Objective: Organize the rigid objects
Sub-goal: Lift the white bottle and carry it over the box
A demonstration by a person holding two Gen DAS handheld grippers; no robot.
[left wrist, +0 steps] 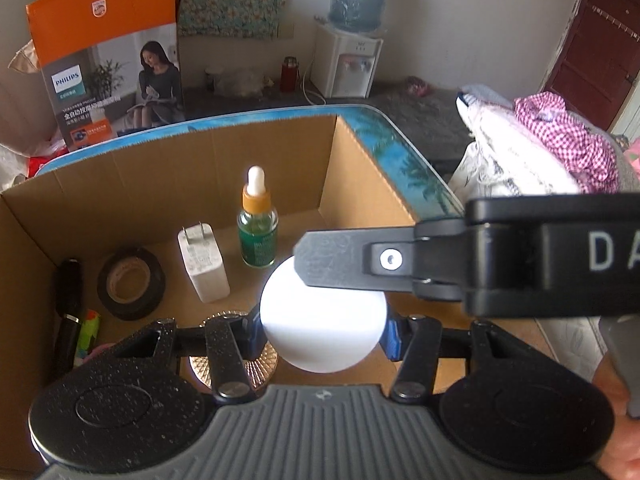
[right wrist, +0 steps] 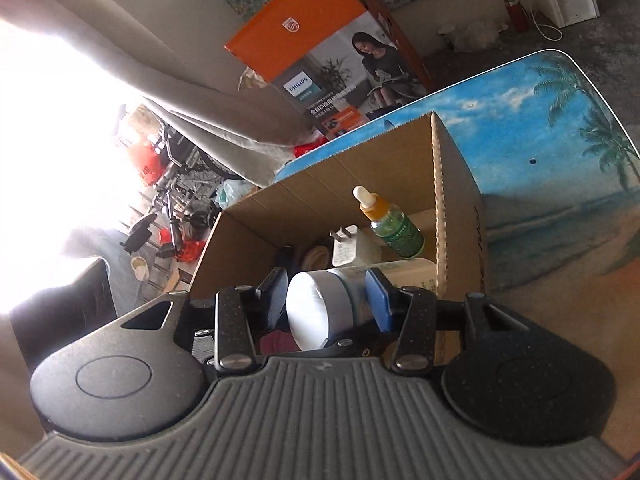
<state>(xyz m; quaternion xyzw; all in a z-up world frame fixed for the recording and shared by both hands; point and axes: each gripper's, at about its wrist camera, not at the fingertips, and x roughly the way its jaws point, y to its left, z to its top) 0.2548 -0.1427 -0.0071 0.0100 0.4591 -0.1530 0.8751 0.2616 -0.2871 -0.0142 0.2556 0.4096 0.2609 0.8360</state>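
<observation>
A white round-capped jar (left wrist: pixel 323 320) is held over an open cardboard box (left wrist: pixel 120 184). My left gripper (left wrist: pixel 322 330) is shut on the jar from both sides. My right gripper (right wrist: pixel 326 306) also grips the same jar (right wrist: pixel 316 308) between its blue pads (right wrist: pixel 378 300); its finger (left wrist: pixel 352 258) crosses over the jar in the left wrist view. Inside the box stand a green dropper bottle (left wrist: pixel 258 232), a white plug charger (left wrist: pixel 202 264), a black tape roll (left wrist: pixel 131 282), and a gold ribbed lid (left wrist: pixel 234 354).
The box sits on a table with a beach print (right wrist: pixel 560 160). A dark tube (left wrist: pixel 69 288) and a green item (left wrist: pixel 89 330) lie at the box's left wall. An orange Philips carton (left wrist: pixel 108 68) stands behind. Clothes (left wrist: pixel 552 148) are piled on the right.
</observation>
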